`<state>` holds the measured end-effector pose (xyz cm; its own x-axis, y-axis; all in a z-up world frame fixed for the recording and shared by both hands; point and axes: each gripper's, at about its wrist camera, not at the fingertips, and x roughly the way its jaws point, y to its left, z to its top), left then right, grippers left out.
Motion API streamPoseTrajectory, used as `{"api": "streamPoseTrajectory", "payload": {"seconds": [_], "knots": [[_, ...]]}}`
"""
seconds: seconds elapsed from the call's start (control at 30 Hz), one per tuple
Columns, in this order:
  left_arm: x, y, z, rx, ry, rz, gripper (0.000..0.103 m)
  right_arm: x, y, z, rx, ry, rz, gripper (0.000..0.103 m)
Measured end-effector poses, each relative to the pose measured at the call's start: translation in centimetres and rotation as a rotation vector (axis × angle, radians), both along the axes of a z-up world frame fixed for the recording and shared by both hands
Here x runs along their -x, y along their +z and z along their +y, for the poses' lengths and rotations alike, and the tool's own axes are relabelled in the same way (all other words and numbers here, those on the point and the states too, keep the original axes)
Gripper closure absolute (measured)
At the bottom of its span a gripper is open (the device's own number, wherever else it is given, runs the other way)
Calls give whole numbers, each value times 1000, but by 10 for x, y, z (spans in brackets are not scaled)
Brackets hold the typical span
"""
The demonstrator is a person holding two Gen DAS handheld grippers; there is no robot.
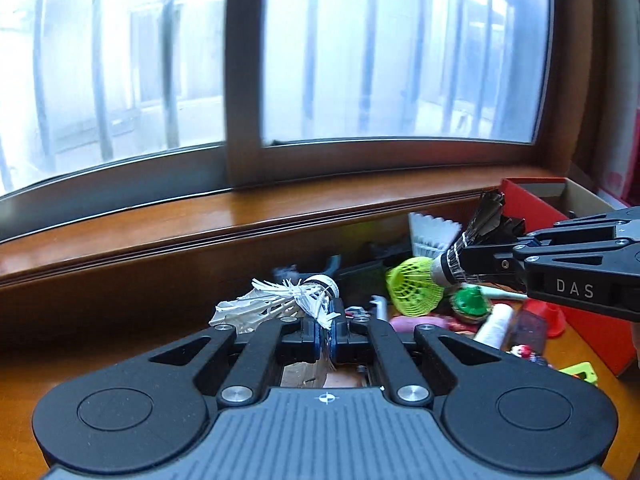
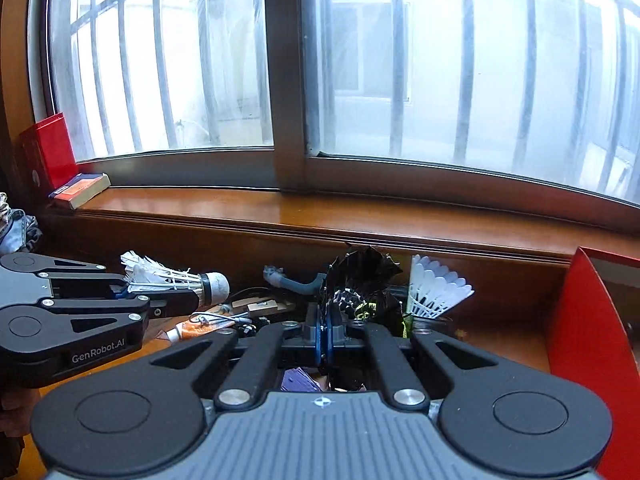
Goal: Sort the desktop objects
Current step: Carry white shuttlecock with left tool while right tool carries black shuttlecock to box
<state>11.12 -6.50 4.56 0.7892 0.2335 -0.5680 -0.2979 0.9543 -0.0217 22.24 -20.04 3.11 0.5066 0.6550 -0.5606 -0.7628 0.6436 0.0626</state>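
My left gripper (image 1: 326, 330) is shut on a worn white feather shuttlecock (image 1: 272, 306), held above the wooden desk; in the right wrist view that white shuttlecock (image 2: 172, 278) points its cork to the right from the left gripper (image 2: 168, 294). My right gripper (image 2: 325, 330) is shut on a black-feathered shuttlecock (image 2: 360, 280); the left wrist view shows this black shuttlecock (image 1: 480, 236) with its grey cork toward the left, in the right gripper (image 1: 480, 258). A neon yellow plastic shuttlecock (image 1: 412, 286) and a clean white one (image 1: 434, 234) lie in the pile below.
A red cardboard box (image 1: 532, 196) stands open at the right, also seen as a red box wall (image 2: 588, 344). The pile holds a white roll (image 1: 496, 324), a green round piece (image 1: 470, 300), a grey handle (image 2: 296, 282) and cables. A book (image 2: 80, 190) lies on the sill.
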Motion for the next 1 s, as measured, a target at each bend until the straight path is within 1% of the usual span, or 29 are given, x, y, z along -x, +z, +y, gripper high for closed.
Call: {"api": "streamPoseTrajectory", "payload": {"seconds": [0.23,0.47,1.0], "knots": [[-10,8,-31,-8,-68,-14,96,8,7,-41,-24,-60,-9,100],[-33,15,-66,-25,-148,-31,96,8,14,-87,-47,-131,-25,100],[-104,28,-163,-59,-356,-69,96,-27,24,-202,-93,-335,-45,100]]}}
